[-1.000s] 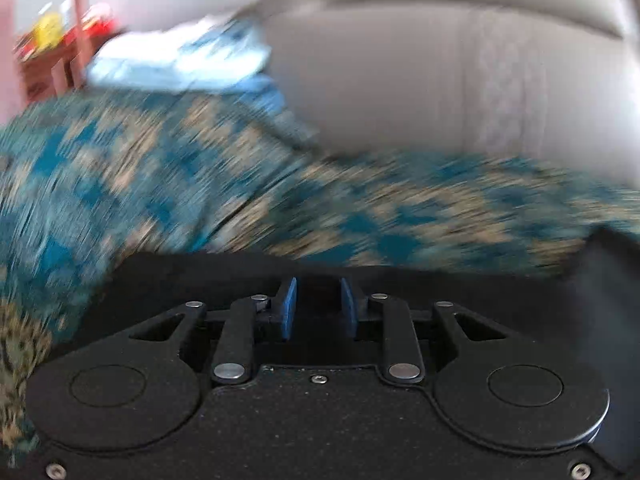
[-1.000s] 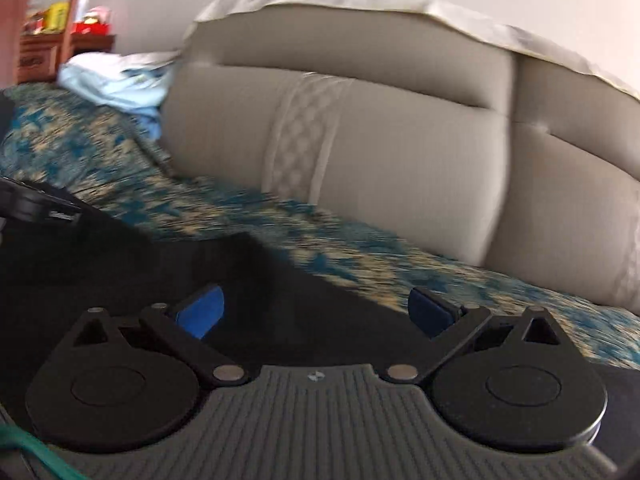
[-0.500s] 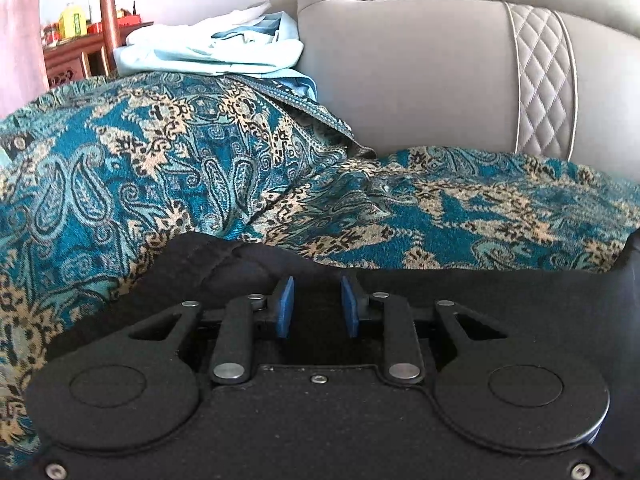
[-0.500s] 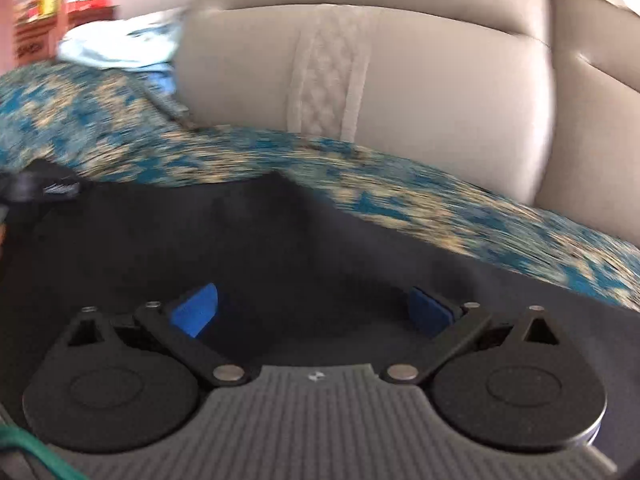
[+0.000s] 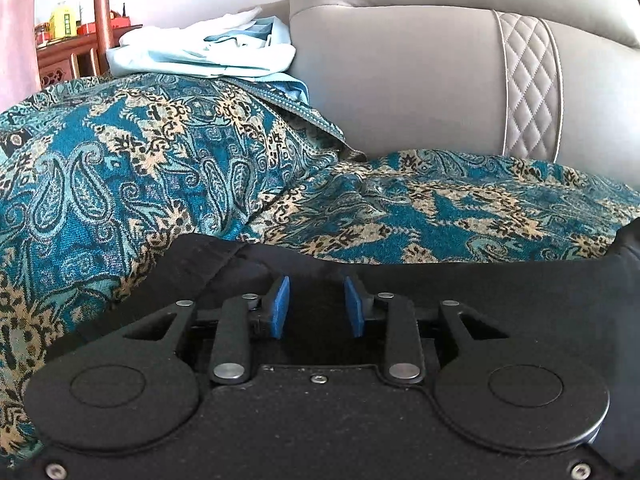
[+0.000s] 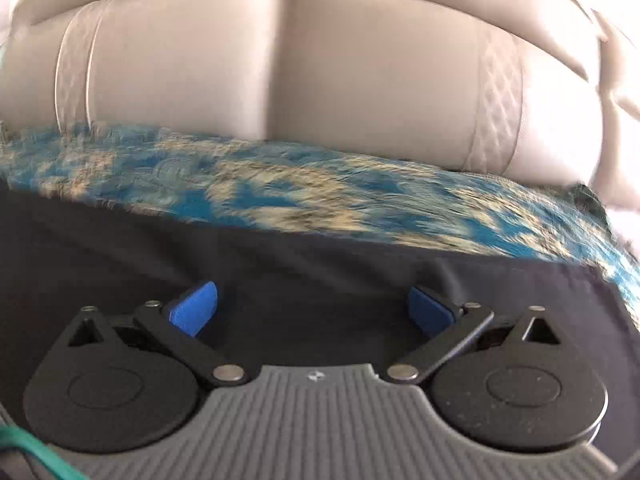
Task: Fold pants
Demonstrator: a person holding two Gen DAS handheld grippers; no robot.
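On paisley woven throw (image 5: 168, 168), smooth black pants (image 5: 500, 304) lie creased.

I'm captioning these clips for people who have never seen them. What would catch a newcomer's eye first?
The teal and gold patterned throw spread over the sofa seat stands out first, against the plain grey sofa back. Next come the black pants lying on it in the foreground, under both grippers' blue pads. A pile of pale blue laundry sits at the far left end, beside the backrest.
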